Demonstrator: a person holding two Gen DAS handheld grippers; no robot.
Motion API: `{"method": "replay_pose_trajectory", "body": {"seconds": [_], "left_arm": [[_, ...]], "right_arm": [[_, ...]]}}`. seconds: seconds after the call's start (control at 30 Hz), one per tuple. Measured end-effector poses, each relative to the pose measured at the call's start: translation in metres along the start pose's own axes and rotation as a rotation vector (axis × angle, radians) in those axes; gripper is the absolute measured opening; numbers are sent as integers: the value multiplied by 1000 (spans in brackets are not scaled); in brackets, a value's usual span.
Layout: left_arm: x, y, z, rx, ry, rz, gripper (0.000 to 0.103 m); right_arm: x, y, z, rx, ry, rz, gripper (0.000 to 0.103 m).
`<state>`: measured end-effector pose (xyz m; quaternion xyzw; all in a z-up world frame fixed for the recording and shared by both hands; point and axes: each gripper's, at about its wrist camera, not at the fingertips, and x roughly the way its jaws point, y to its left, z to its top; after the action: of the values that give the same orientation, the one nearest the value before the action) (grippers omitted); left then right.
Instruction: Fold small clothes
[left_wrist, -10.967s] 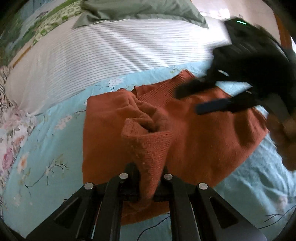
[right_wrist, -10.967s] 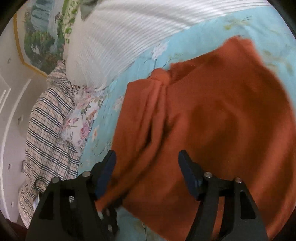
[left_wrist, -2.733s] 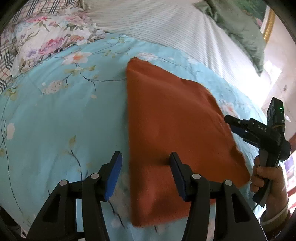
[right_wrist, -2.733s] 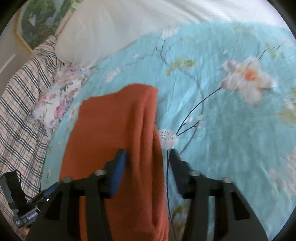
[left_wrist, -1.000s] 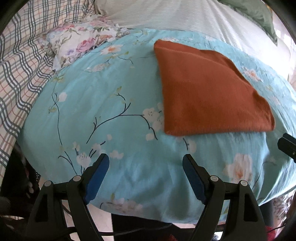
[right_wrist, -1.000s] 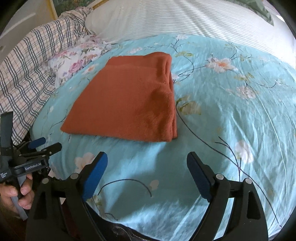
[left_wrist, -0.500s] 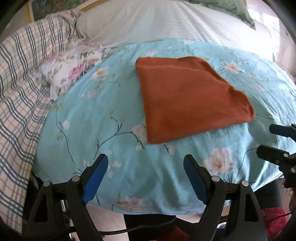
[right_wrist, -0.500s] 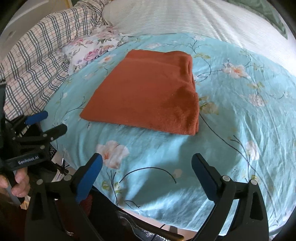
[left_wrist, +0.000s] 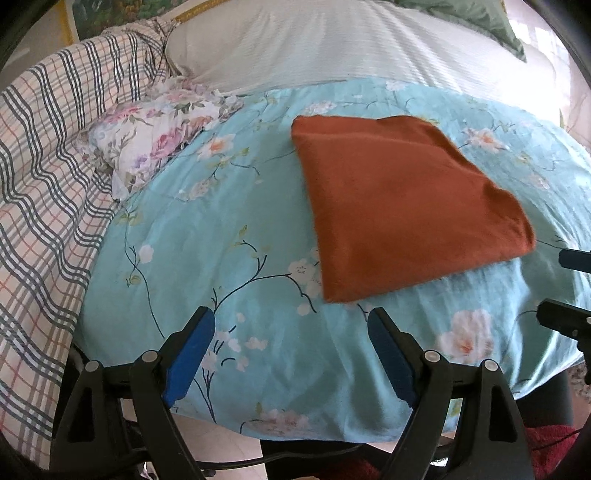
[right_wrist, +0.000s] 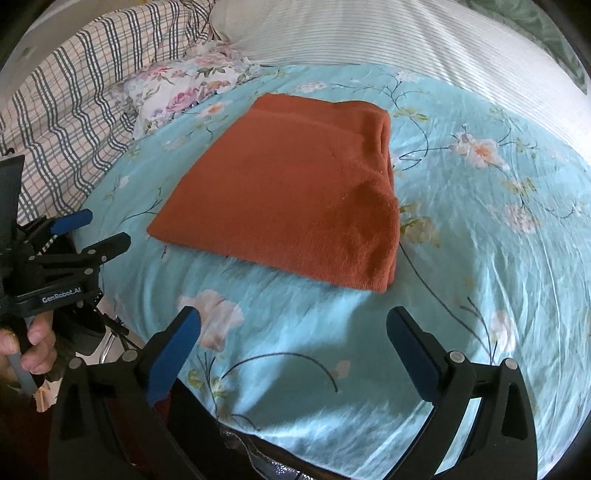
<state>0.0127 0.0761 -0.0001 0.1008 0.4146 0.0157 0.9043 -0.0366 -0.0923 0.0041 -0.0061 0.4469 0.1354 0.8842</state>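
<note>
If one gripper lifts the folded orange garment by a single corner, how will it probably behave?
The orange garment looks like soft knit, so it would probably sag and come unfolded. Its stacked layers show at the right edge, so a pinch there may catch only the top ones. Pushed across the floral sheet, it would likely bunch up, not slide flat.

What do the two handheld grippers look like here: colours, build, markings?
Both are black, angular frames with silver pivot bolts and blue pads on the fingers. The left gripper bears white "GenRobot.AI" lettering on its body; the right gripper shows none here.
</note>
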Motion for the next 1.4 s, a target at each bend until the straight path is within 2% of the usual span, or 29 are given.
{"method": "replay_pose_trajectory", "body": {"seconds": [0.53,1.0,1.4], "left_arm": [[20,7,21,-18,14,1,85],[14,9,28,-31,-5,-2,85],[6,-4,24,-7,-8,-37,85]], "right_arm": [[11,-5,29,-31,1,-9,101],[14,-2,24,-32,16,0,101],[6,-4,17,-10,7,-12,102]]}}
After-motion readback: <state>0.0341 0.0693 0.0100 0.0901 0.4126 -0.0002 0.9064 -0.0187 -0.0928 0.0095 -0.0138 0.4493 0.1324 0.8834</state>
